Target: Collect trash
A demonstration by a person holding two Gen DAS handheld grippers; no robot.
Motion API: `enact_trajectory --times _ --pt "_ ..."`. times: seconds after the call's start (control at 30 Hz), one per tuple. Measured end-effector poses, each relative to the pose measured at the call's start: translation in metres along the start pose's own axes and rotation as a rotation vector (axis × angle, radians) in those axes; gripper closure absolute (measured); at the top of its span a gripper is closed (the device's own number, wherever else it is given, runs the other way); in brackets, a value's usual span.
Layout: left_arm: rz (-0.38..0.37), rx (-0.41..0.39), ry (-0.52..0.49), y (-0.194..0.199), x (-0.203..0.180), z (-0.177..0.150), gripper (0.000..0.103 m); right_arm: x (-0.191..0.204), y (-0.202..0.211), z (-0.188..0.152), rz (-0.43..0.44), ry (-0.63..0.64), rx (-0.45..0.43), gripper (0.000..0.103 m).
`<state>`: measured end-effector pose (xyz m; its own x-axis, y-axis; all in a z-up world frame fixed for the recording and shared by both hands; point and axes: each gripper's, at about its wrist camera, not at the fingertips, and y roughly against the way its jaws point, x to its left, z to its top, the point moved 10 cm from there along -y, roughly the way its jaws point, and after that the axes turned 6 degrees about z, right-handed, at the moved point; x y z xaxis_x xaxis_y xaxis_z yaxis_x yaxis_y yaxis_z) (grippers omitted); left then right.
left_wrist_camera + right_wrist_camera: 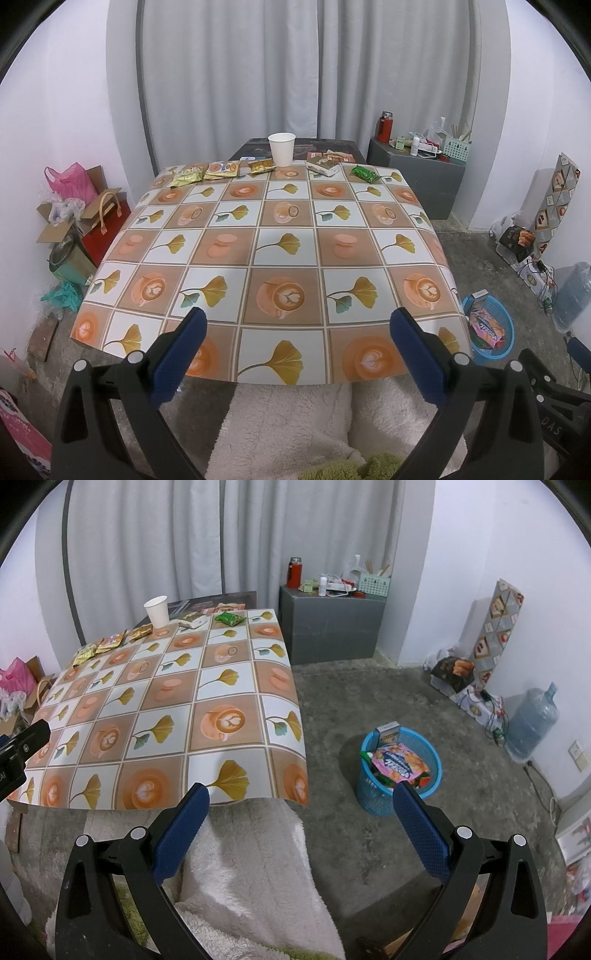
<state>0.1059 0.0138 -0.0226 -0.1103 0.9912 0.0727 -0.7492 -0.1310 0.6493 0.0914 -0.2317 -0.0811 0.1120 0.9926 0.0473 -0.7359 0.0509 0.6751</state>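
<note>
Trash lies along the far edge of the patterned table (280, 258): a white paper cup (282, 148), yellow snack packets (207, 171), a small gold wrapper (261, 165), a flat box (322, 164) and a green wrapper (365, 173). The same cup (157, 612) and green wrapper (229, 619) show in the right wrist view. A blue basket (400, 771) on the floor right of the table holds several wrappers. My left gripper (295, 325) is open over the table's near edge, holding nothing. My right gripper (301, 801) is open and empty, low between table corner and basket.
A grey cabinet (328, 627) with a red flask and clutter stands at the back right. A water jug (532, 723) and cables sit by the right wall. Bags and boxes (74, 206) crowd the floor left of the table. A white fleece-covered lap (251, 878) lies below.
</note>
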Motion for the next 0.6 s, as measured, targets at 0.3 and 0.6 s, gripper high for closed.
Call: enact_trajectory --times 0.3,0.6 --pt "0.001 0.000 -0.001 -0.0004 -0.0004 0.0006 0.006 -0.0005 0.0000 -0.0002 0.001 0.000 0.001 0.007" --pt "0.012 0.008 -0.009 -0.0010 0.0082 -0.0050 0.006 -0.0017 -0.0004 -0.0008 0.002 0.000 0.003 0.007"
